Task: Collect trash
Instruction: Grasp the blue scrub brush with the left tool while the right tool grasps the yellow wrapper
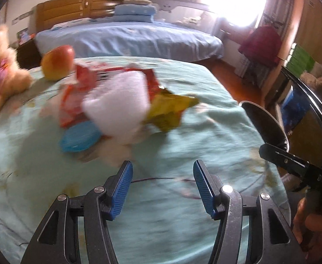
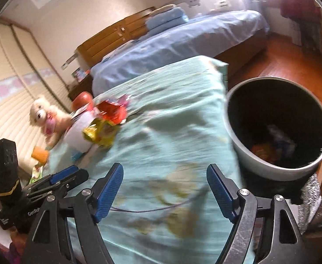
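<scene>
Two grippers hovering over the teal bedspread [image 1: 204, 132], both w/ jaws spread & pinching nothing: left gripper [image 1: 162, 189], right gripper [image 2: 164, 194]. Sitting ahead & left of the left gripper's tips, well apart: white cup [image 1: 117, 107], red wrapper [image 1: 77, 92] behind it, yellow wrapper [image 1: 171, 107] to its right, blue lid [image 1: 79, 140] in front, apple [image 1: 57, 62] & teddy [image 1: 0, 70] further left. Standing ahead-right of the right gripper, beside the bed edge: bin [image 2: 277, 129], already holding some blurry trash.
</scene>
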Demonstrator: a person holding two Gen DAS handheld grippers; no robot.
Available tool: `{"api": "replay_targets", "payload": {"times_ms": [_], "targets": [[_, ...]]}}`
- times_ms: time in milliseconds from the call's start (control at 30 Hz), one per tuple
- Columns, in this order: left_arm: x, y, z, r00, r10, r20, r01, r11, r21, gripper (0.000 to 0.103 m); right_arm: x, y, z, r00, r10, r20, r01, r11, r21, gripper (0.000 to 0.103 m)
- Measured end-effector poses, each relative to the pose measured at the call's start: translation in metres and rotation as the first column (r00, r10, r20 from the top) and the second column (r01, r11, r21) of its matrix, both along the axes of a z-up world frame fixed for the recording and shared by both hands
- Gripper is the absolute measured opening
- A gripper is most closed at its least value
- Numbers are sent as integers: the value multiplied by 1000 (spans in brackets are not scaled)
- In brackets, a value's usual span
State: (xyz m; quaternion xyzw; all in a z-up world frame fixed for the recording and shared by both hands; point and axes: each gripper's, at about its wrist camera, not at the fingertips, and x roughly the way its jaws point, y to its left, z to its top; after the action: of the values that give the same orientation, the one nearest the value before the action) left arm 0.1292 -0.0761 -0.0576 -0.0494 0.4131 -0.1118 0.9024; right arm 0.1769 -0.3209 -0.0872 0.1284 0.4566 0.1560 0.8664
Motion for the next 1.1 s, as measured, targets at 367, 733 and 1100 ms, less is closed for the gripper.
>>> {"api": "replay_targets", "payload": {"times_ms": [367, 733, 1100], "targets": [[-1, 44, -2, 996, 85, -6, -85, 996, 16, 58, 8, 54, -5, 995, 100, -10, -100, 995, 4, 80], [35, 65, -8, 999, 27, -27, -23, 990, 136, 65, 27, 92, -14, 986, 169, -11, -169, 985, -21, 80], [81, 63, -22, 997, -56, -61, 65, 985, 159, 65, 55, 119, -21, 982, 190, 1, -190, 980, -60, 72]]}}
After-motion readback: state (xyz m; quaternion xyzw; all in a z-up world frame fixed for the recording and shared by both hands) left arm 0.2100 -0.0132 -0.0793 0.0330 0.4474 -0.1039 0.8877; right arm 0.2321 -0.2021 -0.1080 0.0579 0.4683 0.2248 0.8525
